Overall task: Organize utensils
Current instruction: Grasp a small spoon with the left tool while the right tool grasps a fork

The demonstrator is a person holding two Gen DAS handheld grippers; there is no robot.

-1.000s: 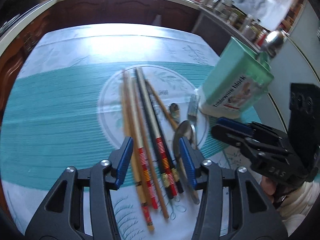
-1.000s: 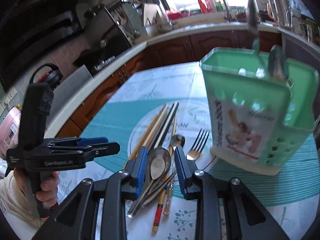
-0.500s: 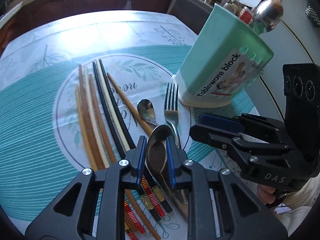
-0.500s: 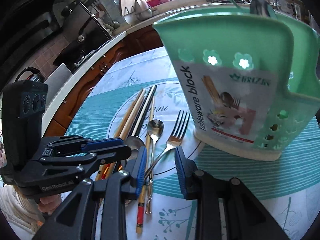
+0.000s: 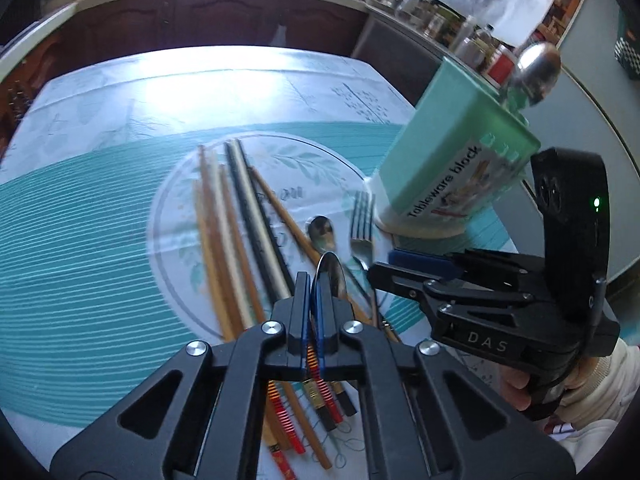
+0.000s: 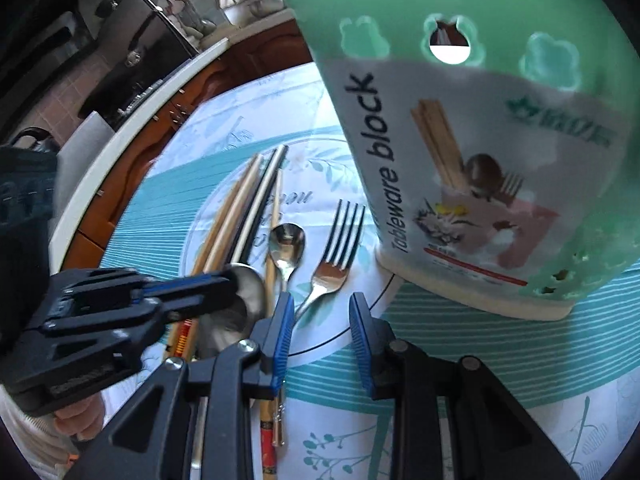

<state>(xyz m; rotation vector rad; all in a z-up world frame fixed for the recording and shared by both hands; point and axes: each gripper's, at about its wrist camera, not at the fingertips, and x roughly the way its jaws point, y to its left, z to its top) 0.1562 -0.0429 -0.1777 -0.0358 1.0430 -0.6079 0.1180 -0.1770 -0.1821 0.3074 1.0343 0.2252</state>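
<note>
Through my left wrist camera, my left gripper (image 5: 311,285) had its blue pads pressed together with no gap I could see, and nothing sat between them; the large spoon (image 5: 330,278) lay just to the right of the closed fingertips, its bowl beside them rather than in their grip; the chopsticks (image 5: 244,216) lay fanned on the round printed placemat (image 5: 176,200) over the teal-striped tablecloth (image 5: 80,240), their red-banded ends passing under my fingers; a small spoon (image 5: 322,232) and a fork (image 5: 362,224) lay further right, and the green tableware holder (image 5: 452,160) stood at the mat's right edge with a shiny spoon bowl poking out of its top; my right gripper (image 5: 404,264) came in low from the right, held in my hand (image 5: 516,388). Through my right wrist camera, my right gripper (image 6: 322,312) stood partly open with bare mat between its pads and nothing held; the fork (image 6: 334,256) lay just ahead of the left pad, its handle running toward it, whether touching I could not tell; the small spoon (image 6: 286,246) lay beside the fork; the chopsticks (image 6: 240,208) lay to the left; my left gripper (image 6: 224,286) was closed over the large spoon (image 6: 248,292); the holder (image 6: 480,140) loomed close on the right, standing on the cloth.
</note>
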